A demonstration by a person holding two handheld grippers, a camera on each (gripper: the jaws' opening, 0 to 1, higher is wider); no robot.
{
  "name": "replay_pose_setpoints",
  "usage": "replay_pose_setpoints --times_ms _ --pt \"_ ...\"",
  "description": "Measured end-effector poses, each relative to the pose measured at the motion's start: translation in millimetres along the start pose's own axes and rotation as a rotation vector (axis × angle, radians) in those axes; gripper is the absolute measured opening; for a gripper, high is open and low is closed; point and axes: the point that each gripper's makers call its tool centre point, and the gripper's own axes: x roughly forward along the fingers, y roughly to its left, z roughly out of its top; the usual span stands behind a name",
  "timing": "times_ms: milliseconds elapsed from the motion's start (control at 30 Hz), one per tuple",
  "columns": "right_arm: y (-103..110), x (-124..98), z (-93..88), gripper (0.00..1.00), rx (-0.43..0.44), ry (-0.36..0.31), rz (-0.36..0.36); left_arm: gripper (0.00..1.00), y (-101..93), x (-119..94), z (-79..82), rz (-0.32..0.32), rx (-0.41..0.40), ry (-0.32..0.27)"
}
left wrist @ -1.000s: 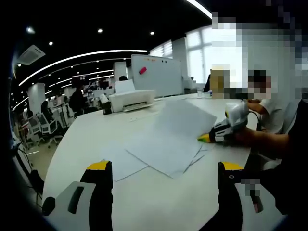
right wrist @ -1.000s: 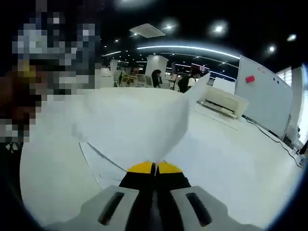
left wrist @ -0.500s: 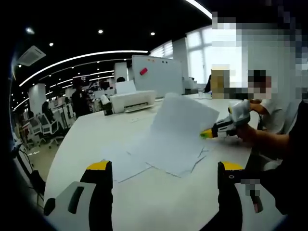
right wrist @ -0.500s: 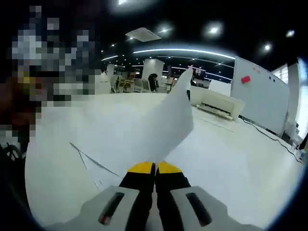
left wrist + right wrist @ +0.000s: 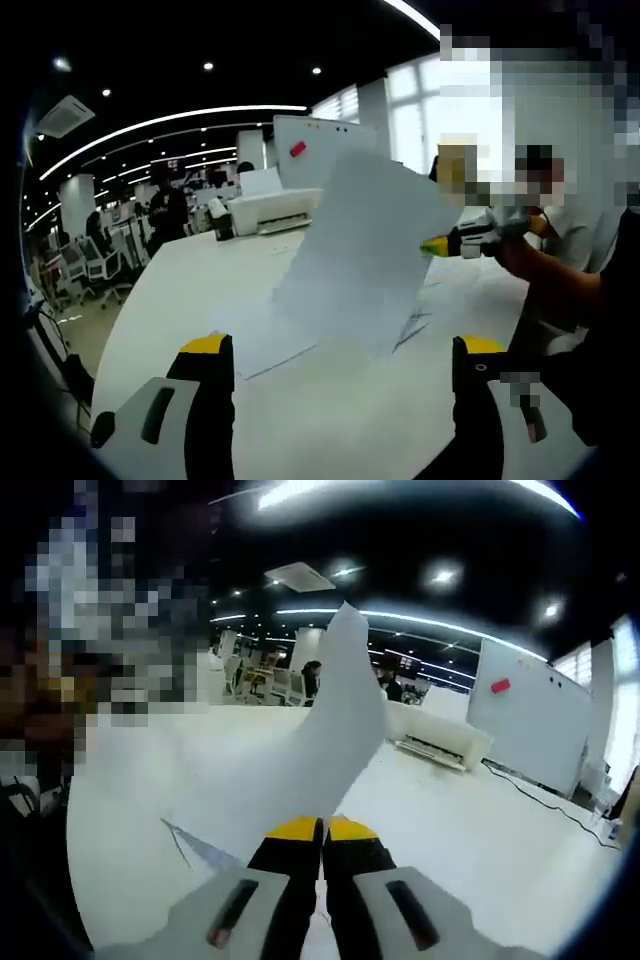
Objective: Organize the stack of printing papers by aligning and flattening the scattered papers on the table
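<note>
On the white worktop, toward its near middle, the scattered printing papers lie in a loose, fanned layer, their edges out of line with one another. Above them a small stack of sheets stands tilted up off the surface, pinched at one edge by the right hand-held gripper, whose yellow-tipped jaws are closed on the paper; in the right gripper view the same jaws meet with no gap, and the lifted sheets curl upward and away from them. The left hand-held gripper hangs low over the near edge of the worktop with its jaws wide apart and nothing between them, well short of the papers. A white printer and a whiteboard stand at the far side, well apart from the work. The step in hand appears to be gathering: raising the held sheets on edge so they can be squared. The next move probably calls for lowering the bottom edge to the worktop and tapping it level, with the idle left hand-held gripper brought in to steady the free side, since the sheets look limp and liable to bow or slide apart.
</note>
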Motion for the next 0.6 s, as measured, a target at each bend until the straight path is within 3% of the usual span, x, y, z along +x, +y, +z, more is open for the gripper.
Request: replay_pose_setpoints --times_ms 600 --pt "-1 -21 53.1 0.0 -0.052 -0.131 -0.012 0.93 -2.1 -2 2.0 -0.003 0.003 -0.007"
